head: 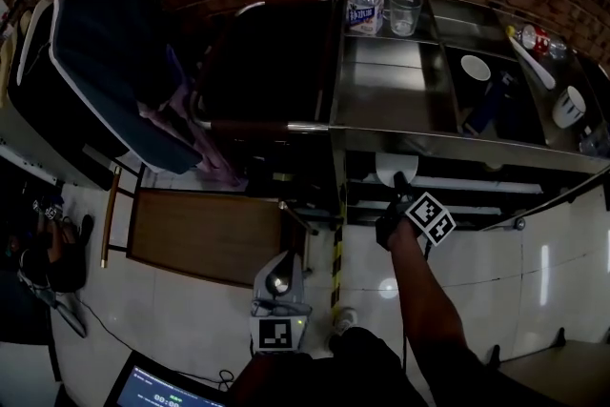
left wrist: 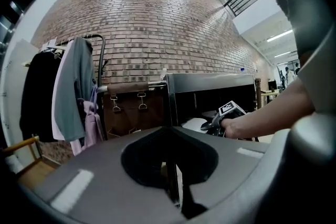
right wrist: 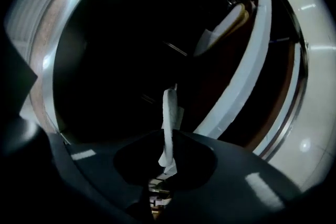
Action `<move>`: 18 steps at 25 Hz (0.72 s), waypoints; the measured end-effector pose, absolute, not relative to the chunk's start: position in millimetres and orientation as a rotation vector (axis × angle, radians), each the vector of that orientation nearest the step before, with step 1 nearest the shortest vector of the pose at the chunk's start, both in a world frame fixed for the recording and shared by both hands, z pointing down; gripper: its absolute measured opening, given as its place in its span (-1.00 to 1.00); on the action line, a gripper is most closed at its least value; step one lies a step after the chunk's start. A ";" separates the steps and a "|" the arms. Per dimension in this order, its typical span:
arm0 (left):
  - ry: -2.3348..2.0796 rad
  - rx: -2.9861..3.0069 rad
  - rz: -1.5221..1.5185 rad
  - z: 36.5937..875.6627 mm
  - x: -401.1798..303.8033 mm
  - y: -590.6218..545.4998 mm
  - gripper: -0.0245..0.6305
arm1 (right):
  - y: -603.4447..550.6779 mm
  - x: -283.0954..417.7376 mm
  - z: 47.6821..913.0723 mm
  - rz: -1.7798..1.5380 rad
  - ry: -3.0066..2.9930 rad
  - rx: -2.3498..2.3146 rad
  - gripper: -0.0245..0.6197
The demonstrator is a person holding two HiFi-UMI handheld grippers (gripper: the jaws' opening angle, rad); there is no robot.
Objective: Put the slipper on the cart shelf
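Thin white slipper (right wrist: 168, 123) edge-on at frame centre, pinched between nearly closed jaws of right gripper (head: 398, 191), at dark lower shelf of steel cart (head: 381, 100), left gripper (left wrist: 176, 186) lower centre, jaws together, empty.

Bottle (head: 363, 5) and cup (head: 403, 12) stand on the cart (head: 381, 100), bottle left. Clothes rack (head: 105, 62) left of cart; slipper (head: 392, 169) beneath cart top.

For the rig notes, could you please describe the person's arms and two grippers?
The left gripper and the right gripper have broad, smooth grey bodies with a dark rounded cut-out at the jaws. Each carries a cube with black-and-white square markers, the left cube and the right cube. The right forearm is bare; the left arm cannot be made out.
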State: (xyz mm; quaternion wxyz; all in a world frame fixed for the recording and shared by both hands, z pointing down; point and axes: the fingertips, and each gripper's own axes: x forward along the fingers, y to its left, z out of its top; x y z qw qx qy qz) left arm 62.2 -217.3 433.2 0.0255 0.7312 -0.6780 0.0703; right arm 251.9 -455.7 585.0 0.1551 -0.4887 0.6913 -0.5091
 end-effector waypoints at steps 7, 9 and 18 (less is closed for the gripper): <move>-2.138 2.270 0.213 422.9 55.8 -211.7 -0.88 | -463.6 246.3 601.5 -1.622 1.732 -1.305 -0.74; -2.149 2.276 0.191 418.2 56.6 -209.8 -0.88 | -462.7 247.8 603.1 -1.637 1.704 -1.320 -0.50; -2.148 2.294 0.118 402.0 58.7 -198.0 -0.88 | -400.2 274.5 572.9 -1.368 2.053 -1.575 -0.24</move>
